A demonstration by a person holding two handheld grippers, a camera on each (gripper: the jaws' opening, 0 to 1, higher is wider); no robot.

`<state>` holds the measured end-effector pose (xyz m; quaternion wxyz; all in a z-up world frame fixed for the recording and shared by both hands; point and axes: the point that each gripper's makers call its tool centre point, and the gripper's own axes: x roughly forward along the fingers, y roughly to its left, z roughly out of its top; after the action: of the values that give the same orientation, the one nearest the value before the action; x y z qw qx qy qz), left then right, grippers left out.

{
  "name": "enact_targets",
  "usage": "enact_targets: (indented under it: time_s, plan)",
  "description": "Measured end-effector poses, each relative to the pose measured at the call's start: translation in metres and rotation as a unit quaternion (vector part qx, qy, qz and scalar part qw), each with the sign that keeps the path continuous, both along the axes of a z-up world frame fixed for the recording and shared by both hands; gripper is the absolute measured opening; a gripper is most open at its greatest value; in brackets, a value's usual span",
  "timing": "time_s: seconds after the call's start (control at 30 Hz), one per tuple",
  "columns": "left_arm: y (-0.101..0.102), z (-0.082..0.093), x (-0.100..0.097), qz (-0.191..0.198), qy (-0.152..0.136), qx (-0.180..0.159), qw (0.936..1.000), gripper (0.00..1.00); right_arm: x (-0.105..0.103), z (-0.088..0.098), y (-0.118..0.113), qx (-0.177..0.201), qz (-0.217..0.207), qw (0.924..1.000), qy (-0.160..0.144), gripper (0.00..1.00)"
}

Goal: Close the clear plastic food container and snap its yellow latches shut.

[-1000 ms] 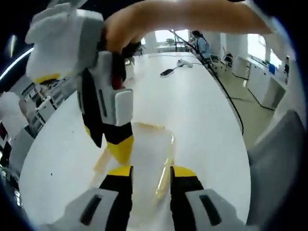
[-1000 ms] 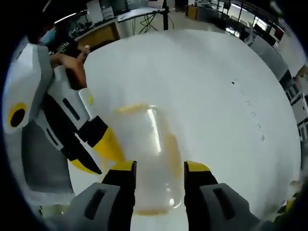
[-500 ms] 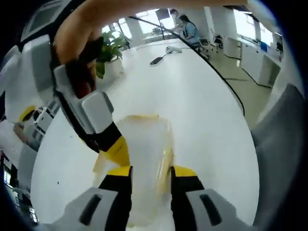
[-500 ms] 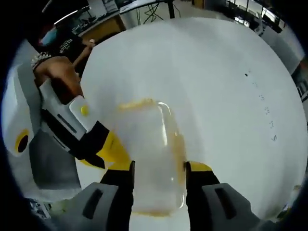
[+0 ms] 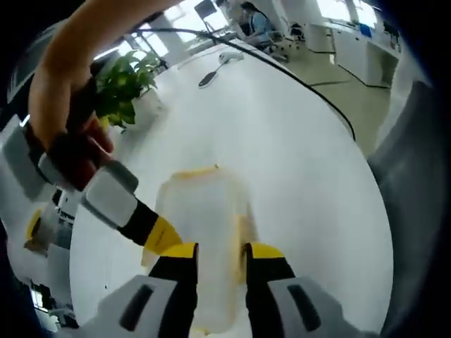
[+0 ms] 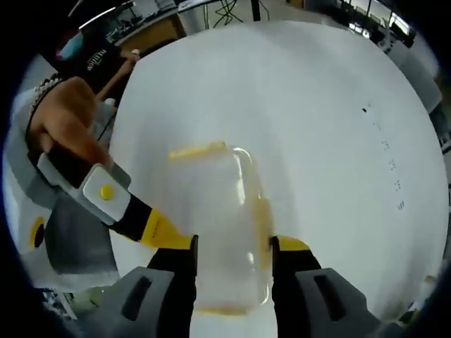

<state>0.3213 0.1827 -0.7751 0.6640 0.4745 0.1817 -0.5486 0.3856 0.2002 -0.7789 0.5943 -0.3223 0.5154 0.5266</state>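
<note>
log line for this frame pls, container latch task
stage: closing container | left gripper: astride clear container, grip unclear | right gripper: astride container | yellow latch: far end | surface: white table

1. Clear plastic food container (image 6: 218, 232) – cloudy, translucent walls with a faint gloss; yellow plastic latches (image 6: 195, 151) look smooth.
2. Round white table (image 6: 296, 127) – smooth, matt top.
3. Right gripper (image 6: 232, 257) – matt black and yellow plastic jaws on grey casing.
</note>
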Motion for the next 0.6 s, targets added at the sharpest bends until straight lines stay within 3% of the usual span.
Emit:
enact_targets:
  time_s: [0.6]
  plan:
    - [0.0029, -0.0022, -0.0005, -0.003, -0.027, 0.002, 0.9996, 0.19, 0.0112, -0.0028, 0.0047, -0.003, 0.003, 1.0000, -0.001, 0.39]
